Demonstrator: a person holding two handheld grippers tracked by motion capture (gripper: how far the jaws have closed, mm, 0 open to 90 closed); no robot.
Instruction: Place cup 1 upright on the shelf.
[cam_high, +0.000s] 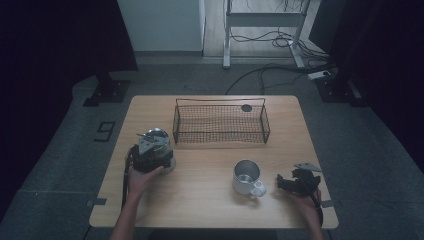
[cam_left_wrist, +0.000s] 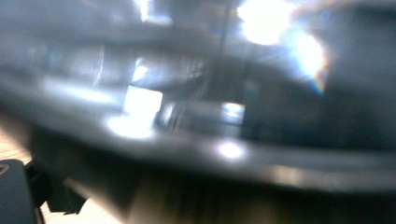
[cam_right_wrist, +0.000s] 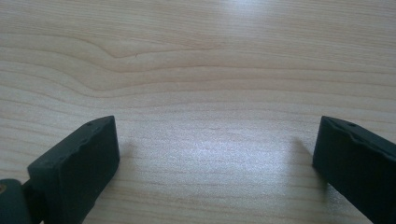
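**Inspector:** High view first. The left gripper (cam_high: 150, 152) sits at the left of the frame, pressed against a shiny metal pot (cam_high: 156, 136) on the table (cam_high: 210, 200). I judge the hand is there to take hold of it, perhaps to move it to the wire basket (cam_high: 220, 121) at upper centre, which stands open-topped and, as far as I can see, holds nothing.

**Clerk:** And the other side?

**Inspector:** The right gripper (cam_high: 282, 183) rests low at the lower right, just beside a metal mug (cam_high: 246, 177) but apart from it. The mug's handle points toward it, which looks convenient for a pick-up.

**Clerk:** Left gripper view?

**Inspector:** Blurred, bright metal (cam_left_wrist: 196, 116) very close to the lens. The pot is right against the tool; whether the jaws are clamped on it I cannot tell.

**Clerk:** Right gripper view?

**Inspector:** Two black jaws spread wide over bare wood (cam_right_wrist: 201, 70), nothing between them. Released.

**Clerk:** Count?

**Inspector:** One pot, one mug, one basket, two grippers, one table.
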